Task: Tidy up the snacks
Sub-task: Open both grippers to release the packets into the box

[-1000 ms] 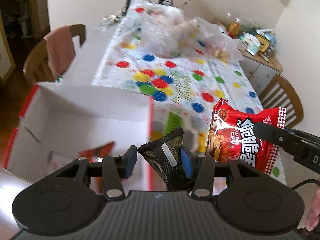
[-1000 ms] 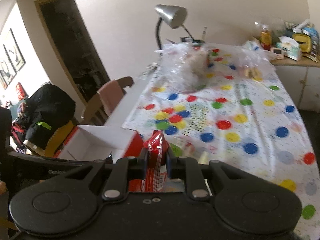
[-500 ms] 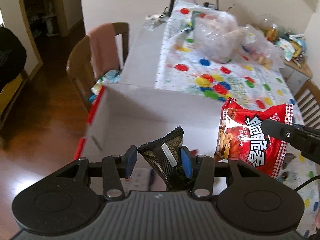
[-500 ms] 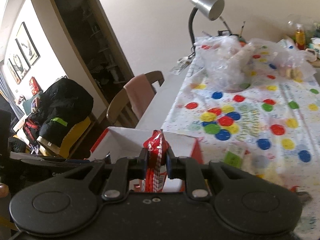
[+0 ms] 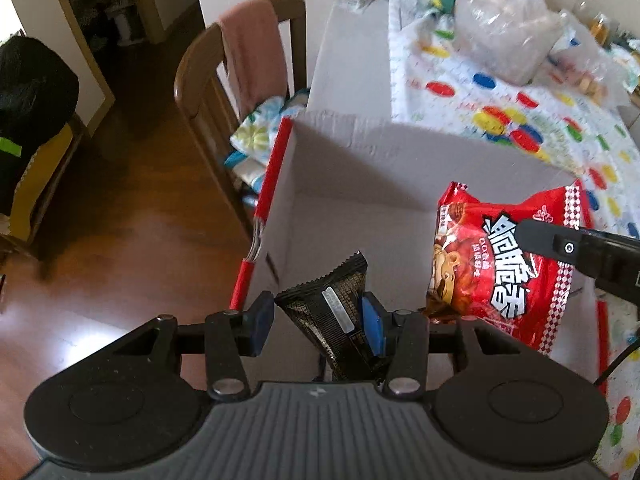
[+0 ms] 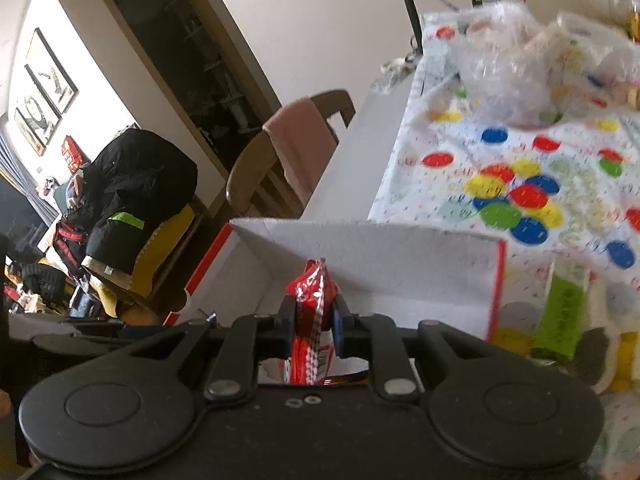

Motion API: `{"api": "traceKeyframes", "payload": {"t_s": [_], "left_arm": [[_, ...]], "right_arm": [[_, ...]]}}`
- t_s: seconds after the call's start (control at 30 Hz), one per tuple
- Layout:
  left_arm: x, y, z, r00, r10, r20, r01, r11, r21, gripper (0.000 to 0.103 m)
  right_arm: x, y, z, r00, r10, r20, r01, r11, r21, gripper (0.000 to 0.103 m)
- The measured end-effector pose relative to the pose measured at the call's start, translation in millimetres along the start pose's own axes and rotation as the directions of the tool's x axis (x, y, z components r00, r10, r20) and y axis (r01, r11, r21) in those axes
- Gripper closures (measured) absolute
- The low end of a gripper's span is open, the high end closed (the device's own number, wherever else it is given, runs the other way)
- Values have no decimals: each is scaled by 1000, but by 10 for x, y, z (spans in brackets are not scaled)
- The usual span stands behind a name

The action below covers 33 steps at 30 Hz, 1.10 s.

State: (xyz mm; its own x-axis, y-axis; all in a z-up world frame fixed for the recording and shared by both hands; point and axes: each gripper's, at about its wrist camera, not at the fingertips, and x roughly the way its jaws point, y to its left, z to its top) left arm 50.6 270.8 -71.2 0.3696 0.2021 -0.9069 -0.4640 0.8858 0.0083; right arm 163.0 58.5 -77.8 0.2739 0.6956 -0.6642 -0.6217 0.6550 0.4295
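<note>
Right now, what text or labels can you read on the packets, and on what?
Red snack bag: large white Chinese characters, cut off by the right hand-held gripper; not fully readable.
Same bag: small yellow print, too small to read.
Black packet in the left hand-held gripper: silver label, blurred.

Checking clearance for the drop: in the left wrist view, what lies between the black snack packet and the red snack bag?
Nothing. Between the black snack packet and the red snack bag, the left wrist view shows only the box's bare white inside.
</note>
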Motion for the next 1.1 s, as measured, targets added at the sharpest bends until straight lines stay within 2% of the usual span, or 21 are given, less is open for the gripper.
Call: {"api": "traceKeyframes", "payload": {"t_s": [0.23,0.47,0.53,0.77,1.1], "left_arm": [[205,-29,-11,998,7,-62,-5,1000,23,56],[337,-180,-47,995,11,-98,-5,998,66,55],[354,-222,-59,995,28,-99,-21,997,77,55],[309,-250,-75,997,5,-82,0,998,55,55],[-16,-345,-157,999,-44,-1,44,997,58,51]], "right_arm": [[202,-47,-126,999,-10,-47,12,999,31,87],[240,-14,-237,995,-42,-85,41,999,-16,85],[238,-12,-243,994,-59,-95,57,998,-29,81],[179,-19,-293,986,-113,-124,104,992,-75,74],[-93,-18,-309,988,-112,-109,102,990,-93,65]]}}
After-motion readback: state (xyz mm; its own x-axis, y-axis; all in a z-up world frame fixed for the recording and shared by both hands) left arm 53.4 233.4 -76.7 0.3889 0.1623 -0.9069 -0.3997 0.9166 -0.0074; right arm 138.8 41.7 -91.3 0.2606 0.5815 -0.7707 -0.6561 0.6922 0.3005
